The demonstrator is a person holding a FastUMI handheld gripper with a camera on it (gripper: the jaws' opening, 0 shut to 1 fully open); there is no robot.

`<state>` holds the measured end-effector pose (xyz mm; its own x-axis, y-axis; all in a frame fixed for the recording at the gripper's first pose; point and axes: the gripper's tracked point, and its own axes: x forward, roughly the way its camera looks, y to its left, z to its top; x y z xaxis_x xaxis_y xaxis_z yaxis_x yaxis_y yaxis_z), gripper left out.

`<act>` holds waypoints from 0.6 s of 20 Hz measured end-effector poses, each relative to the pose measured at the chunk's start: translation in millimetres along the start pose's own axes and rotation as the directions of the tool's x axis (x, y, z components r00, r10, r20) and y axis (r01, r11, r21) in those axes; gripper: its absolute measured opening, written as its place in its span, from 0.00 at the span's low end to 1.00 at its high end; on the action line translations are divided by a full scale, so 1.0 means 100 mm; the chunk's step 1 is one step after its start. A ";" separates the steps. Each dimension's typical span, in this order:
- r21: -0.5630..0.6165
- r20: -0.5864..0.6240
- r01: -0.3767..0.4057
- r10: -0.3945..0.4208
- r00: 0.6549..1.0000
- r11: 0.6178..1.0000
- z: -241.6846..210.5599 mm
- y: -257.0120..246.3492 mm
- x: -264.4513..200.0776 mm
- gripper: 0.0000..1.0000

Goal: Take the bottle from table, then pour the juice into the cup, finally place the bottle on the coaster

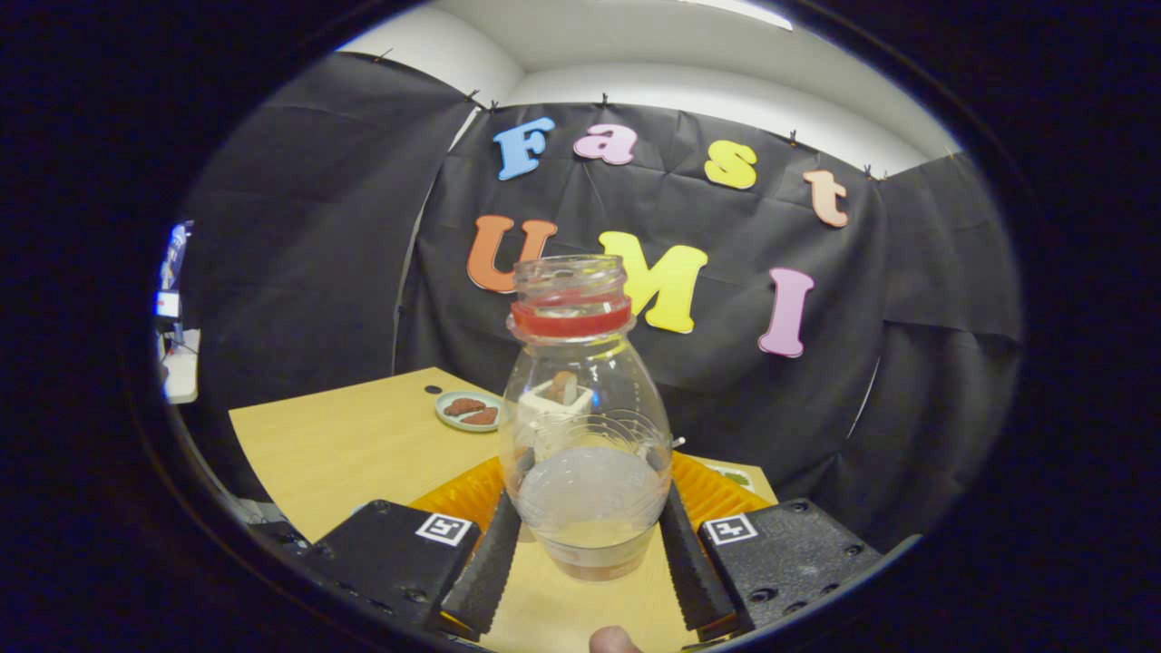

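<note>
The tongs (586, 535) are closed on the bottle (585, 435), one finger pressed to each side of its lower belly; held that low, the open neck with its red ring stands upright, which keeps the little pale juice at the bottom from spilling before it is tipped. The bottle's base hangs just above the counter (345, 444), so I take it as lifted, with the pour not yet done. Through the clear glass a white cup (551, 405) shows just beyond, though the glass bends it and I cannot be sure how near it stands; under and behind the bottle lies an orange ribbed coaster (717, 490), well placed for the set-down. Farther back a small plate (470, 410) holds brown pieces; the counter is pale wood; black cloth walls the booth, with white wall above.
</note>
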<state>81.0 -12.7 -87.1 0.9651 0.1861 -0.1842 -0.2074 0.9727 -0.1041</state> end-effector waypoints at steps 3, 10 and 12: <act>0.061 0.002 -0.031 0.031 1.000 0.998 0.02 0.07 0.17 0.78; 0.151 0.008 -0.048 0.047 0.999 0.987 -0.14 0.24 0.86 0.78; 0.153 -0.011 -0.057 0.060 0.998 0.987 -0.30 0.34 1.10 0.78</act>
<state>175.0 36.5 -140.5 0.9492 0.2421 -0.2012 -0.2353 0.9702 0.0573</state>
